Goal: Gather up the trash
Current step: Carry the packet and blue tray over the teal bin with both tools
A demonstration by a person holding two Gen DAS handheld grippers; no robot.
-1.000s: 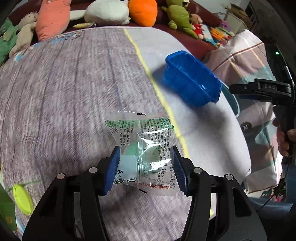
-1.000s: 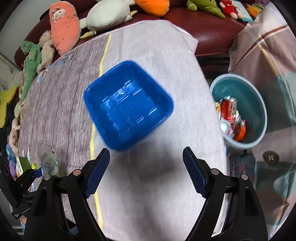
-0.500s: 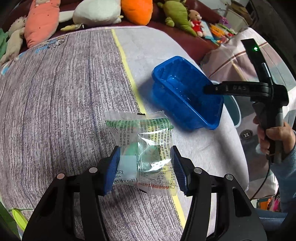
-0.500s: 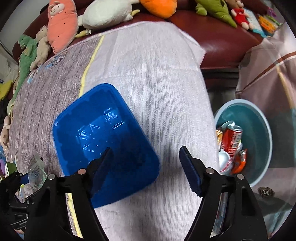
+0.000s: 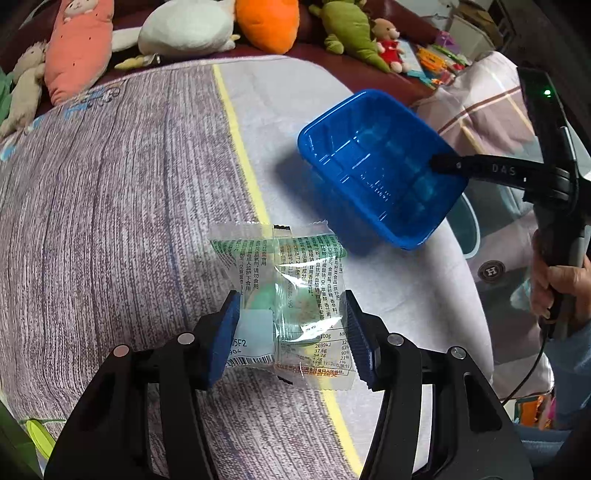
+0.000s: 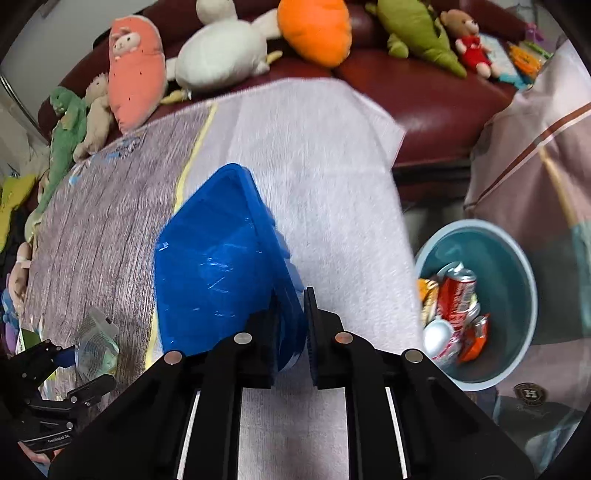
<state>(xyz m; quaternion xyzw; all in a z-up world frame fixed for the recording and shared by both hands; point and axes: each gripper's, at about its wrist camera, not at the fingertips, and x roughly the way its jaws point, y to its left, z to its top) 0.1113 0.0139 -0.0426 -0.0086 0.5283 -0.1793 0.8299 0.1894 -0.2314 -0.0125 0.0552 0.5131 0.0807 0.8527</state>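
Nearest, the left gripper (image 5: 288,328) is clamped on one clear snack wrapper (image 5: 284,295), its two blue pads pressing the packet's sides, held above the cloth-covered table (image 5: 110,206). The wrapper's long axis runs away from the gripper, toward the blue tray.

Just beyond and to the right of the wrapper, one blue plastic tray (image 6: 218,266) is pinched at its near wall by the right gripper (image 6: 291,328), whose jaws have just been closing and now sit together on that rim, tilting the tray up off the cloth.

To the right of the tray, past the table edge and lower down, stands one round teal bin (image 6: 517,266). It holds a crushed red can (image 6: 456,295) and a few other scraps, too jumbled to count.

The bin lies right of both held pieces; the right hand is nearer it, so the tray likely goes first.

Far beyond the tray, a row of plush toys (image 5: 184,31) lines a dark red sofa (image 6: 424,96).
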